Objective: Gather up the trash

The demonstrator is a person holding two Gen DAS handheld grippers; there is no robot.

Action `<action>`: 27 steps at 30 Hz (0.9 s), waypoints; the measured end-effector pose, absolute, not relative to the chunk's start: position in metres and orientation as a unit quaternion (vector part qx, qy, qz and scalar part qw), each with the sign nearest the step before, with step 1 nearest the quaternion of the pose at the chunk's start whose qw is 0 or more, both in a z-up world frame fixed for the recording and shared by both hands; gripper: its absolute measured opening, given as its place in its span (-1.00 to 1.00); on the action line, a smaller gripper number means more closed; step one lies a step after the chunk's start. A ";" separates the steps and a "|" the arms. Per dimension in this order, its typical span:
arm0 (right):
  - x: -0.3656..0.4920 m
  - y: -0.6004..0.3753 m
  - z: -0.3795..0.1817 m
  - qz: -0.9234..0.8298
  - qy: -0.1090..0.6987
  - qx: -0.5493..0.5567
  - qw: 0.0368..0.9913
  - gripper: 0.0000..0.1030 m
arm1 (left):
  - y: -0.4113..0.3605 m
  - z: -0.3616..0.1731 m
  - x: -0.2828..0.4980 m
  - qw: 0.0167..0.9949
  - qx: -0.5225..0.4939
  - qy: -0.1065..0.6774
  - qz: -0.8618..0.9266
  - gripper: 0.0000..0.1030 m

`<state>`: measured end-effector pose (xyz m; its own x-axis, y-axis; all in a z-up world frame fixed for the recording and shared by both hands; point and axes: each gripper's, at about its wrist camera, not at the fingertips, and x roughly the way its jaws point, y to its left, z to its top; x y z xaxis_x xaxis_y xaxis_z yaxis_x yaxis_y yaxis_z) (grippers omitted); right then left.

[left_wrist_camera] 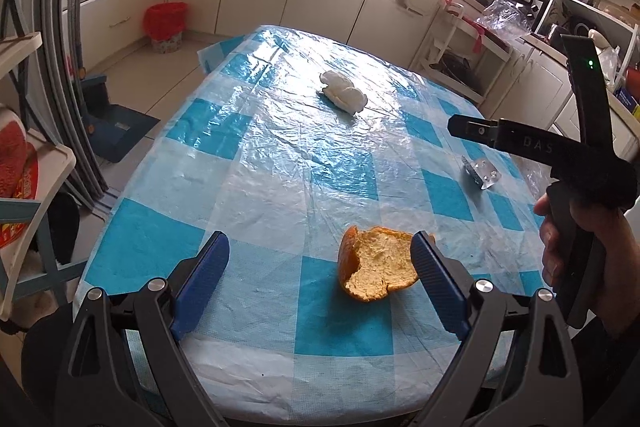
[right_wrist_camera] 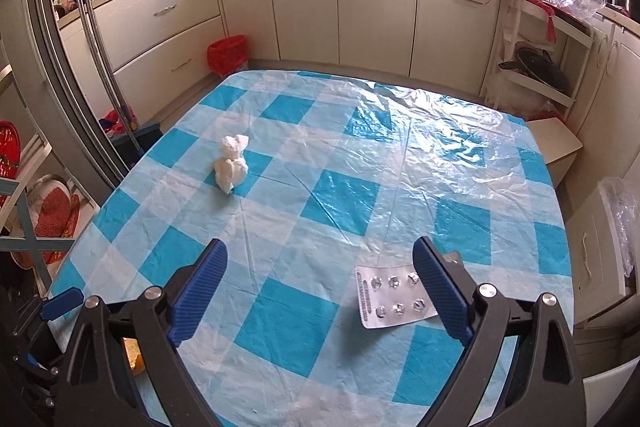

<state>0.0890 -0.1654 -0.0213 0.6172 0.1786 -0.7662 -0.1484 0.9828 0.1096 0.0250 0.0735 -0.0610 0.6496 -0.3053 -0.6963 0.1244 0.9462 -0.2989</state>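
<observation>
Both grippers open above the checked surface, each with one piece of trash at its right-hand jaw.

The left gripper (left_wrist_camera: 320,255) holds its jaws wide; the orange peel (left_wrist_camera: 376,263) lies on the surface (left_wrist_camera: 256,187) between them, against the right-hand jaw. The right gripper (right_wrist_camera: 320,263) is also wide; the blister pack (right_wrist_camera: 394,297) lies beside its right-hand jaw, one edge hidden behind it. The crumpled tissue (right_wrist_camera: 231,164) sits well apart, farther across.

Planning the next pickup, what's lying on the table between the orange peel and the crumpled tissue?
Nothing: in the left wrist view only bare checked tablecloth runs from the orange peel to the crumpled tissue.
</observation>
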 end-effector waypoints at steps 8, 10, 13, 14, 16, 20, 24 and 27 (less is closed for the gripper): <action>0.097 -0.141 -0.025 0.120 0.420 -0.002 0.900 0.75 | 0.073 -0.063 0.025 0.907 -0.099 0.390 -0.125 0.71; 0.104 -0.137 -0.027 0.121 0.419 -0.003 0.900 0.75 | 0.073 -0.064 0.025 0.908 -0.098 0.388 -0.127 0.72; 0.124 -0.131 -0.033 0.112 0.425 0.013 0.898 0.75 | 0.073 -0.065 0.025 0.908 -0.097 0.386 -0.132 0.72; 0.132 -0.130 -0.035 0.110 0.427 0.023 0.897 0.75 | 0.074 -0.065 0.025 0.908 -0.097 0.385 -0.132 0.72; 0.150 -0.123 -0.039 0.107 0.434 0.038 0.894 0.75 | 0.075 -0.065 0.025 0.908 -0.098 0.385 -0.134 0.72; 0.178 -0.098 -0.045 0.120 0.442 0.038 0.888 0.74 | 0.077 -0.066 0.027 0.909 -0.104 0.381 -0.133 0.72; 0.195 -0.073 -0.054 0.134 0.459 0.009 0.878 0.46 | 0.076 -0.067 0.027 0.910 -0.099 0.379 -0.134 0.73; 0.200 -0.062 -0.065 0.141 0.483 -0.015 0.864 -0.21 | 0.077 -0.067 0.027 0.911 -0.099 0.378 -0.135 0.73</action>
<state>0.2002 -0.0618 -0.0649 0.4938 0.2291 -0.8389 -0.2575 0.9599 0.1106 0.0274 0.0765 -0.0673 0.6781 -0.3202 -0.6616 0.1711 0.9441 -0.2816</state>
